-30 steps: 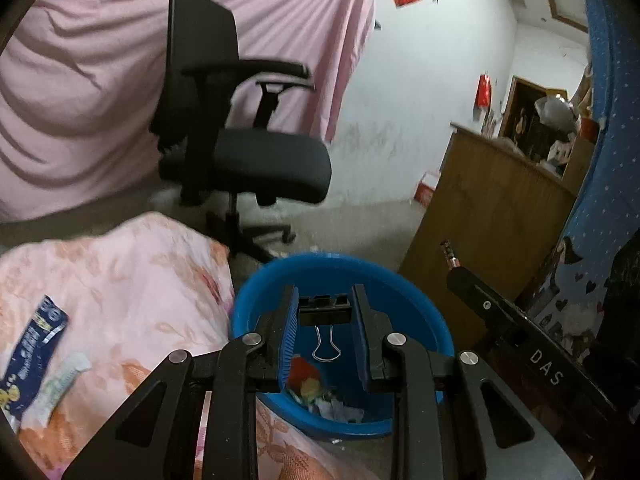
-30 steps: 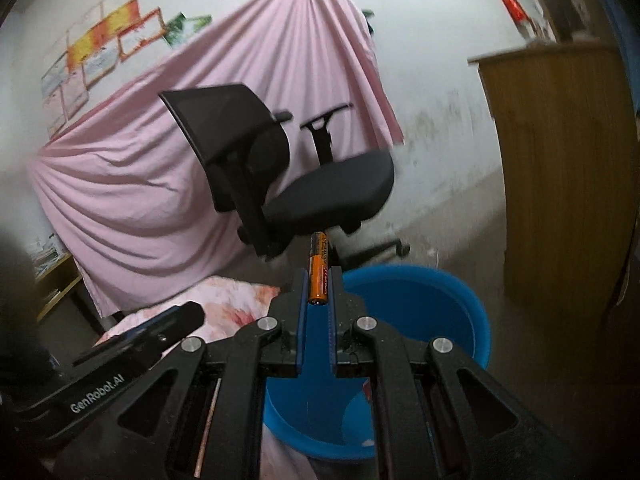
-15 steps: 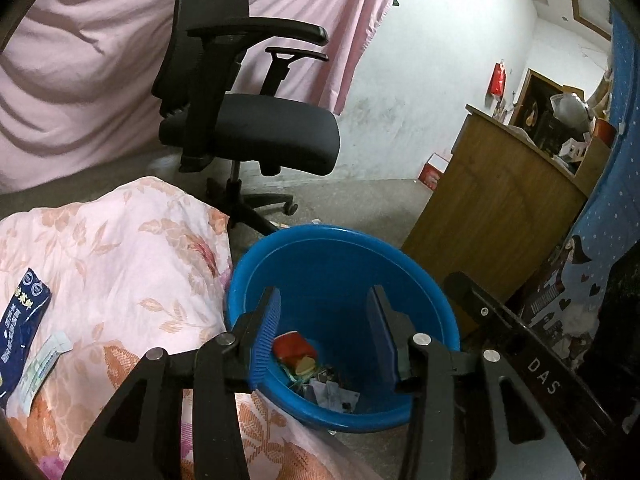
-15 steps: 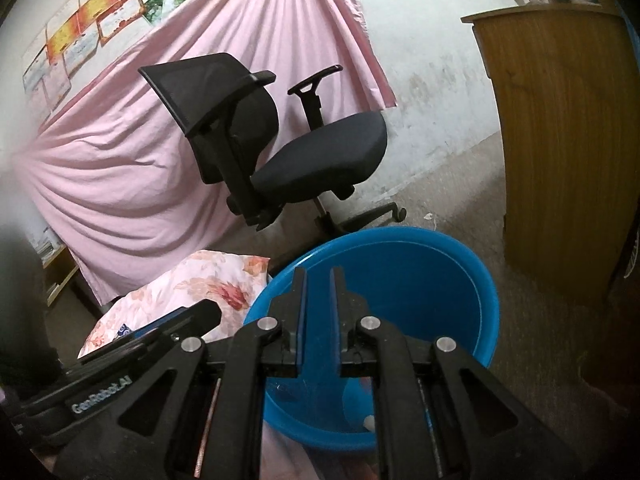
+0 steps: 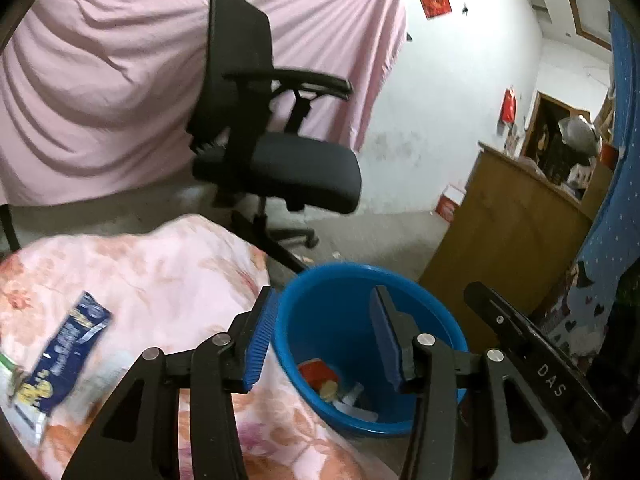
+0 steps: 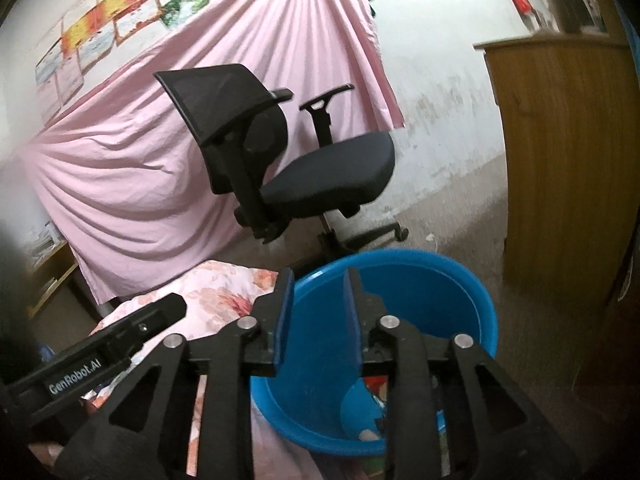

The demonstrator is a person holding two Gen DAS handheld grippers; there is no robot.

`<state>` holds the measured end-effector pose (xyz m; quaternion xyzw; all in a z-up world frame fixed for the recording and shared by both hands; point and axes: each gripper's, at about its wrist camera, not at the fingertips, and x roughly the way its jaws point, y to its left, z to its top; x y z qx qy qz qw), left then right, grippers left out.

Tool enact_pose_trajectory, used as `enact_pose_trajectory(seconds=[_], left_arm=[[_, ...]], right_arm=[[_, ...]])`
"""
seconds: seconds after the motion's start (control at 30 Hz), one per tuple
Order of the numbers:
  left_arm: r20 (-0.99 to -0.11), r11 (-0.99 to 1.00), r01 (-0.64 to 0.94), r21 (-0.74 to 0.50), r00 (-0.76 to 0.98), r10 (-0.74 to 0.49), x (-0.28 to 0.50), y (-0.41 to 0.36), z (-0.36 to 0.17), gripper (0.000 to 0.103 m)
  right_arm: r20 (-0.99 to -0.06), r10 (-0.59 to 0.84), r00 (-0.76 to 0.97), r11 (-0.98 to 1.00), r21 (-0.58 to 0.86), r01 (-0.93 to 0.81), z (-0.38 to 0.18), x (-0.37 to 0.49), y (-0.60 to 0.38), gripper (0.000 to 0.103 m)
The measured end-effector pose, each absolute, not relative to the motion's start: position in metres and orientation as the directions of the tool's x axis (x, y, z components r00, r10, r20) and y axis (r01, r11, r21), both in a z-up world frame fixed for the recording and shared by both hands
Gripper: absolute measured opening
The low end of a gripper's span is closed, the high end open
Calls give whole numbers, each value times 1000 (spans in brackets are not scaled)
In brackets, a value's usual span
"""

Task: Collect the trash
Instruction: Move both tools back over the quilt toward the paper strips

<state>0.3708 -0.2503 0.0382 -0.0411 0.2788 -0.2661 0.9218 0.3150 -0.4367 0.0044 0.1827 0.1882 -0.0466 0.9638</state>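
A blue plastic bin (image 5: 424,300) stands on the floor beside the floral-covered surface (image 5: 160,280); it also shows in the right wrist view (image 6: 472,304). Trash lies at its bottom (image 5: 332,384). My left gripper (image 5: 324,324) is open and empty above the bin's near edge. My right gripper (image 6: 318,304) is open and empty above the bin. A blue snack wrapper (image 5: 64,356) and a pale wrapper (image 5: 10,364) lie on the cover at the left.
A black office chair (image 5: 276,160) stands behind the bin, before a pink sheet (image 5: 100,80). A wooden cabinet (image 5: 508,232) stands to the right. The chair (image 6: 288,160) and cabinet (image 6: 568,160) also show in the right wrist view.
The left gripper opened and let go of a binder clip. The right gripper let go of a battery and opened wider. Both tilted up a little after a dip toward the bin.
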Motion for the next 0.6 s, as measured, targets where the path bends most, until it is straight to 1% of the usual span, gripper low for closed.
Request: enact_pose_trajectory(seconds=[0.07,0.2,0.3,0.33,0.37,0.4,0.43,0.5,0.57,0.6], left_arm=[[-468,862,454,-225,726,-504,368,-241,46,49],[-419,881,422,-213,776,-472,360,-220,60,52],[-384,898,390,-201,812,-439,354,-203,68,60],[-367,904,377,-199,827,-426,350,-195,72,63],[-355,909,366,-197,838,-415,348,-189,74,70],[-342,914,355,-195,849,-402,345,-182,76,74],[-327,920,341,-193,862,-388,343,-176,78,80],[-290,931,312,-188,888,-356,336,-160,81,88],[-259,946,273,-174,914,-312,328,-145,84,98],[-244,952,256,-170,925,-292,325,-138,84,100]], right_arm=[[-356,-21,934,936,323,144,11,313,-430,61],[-311,-15,950,948,297,113,23,308,-417,73],[-266,-13,964,957,276,89,33,304,-405,82],[-255,-10,967,958,275,82,35,303,-402,85],[-241,-7,970,958,275,75,37,302,-399,87],[-222,-3,975,958,278,66,40,301,-395,92],[-206,1,979,958,280,58,42,300,-391,97],[-177,5,984,958,282,46,46,297,-385,103],[-146,9,989,958,286,33,50,296,-377,103],[-133,16,991,957,289,23,52,295,-373,103]])
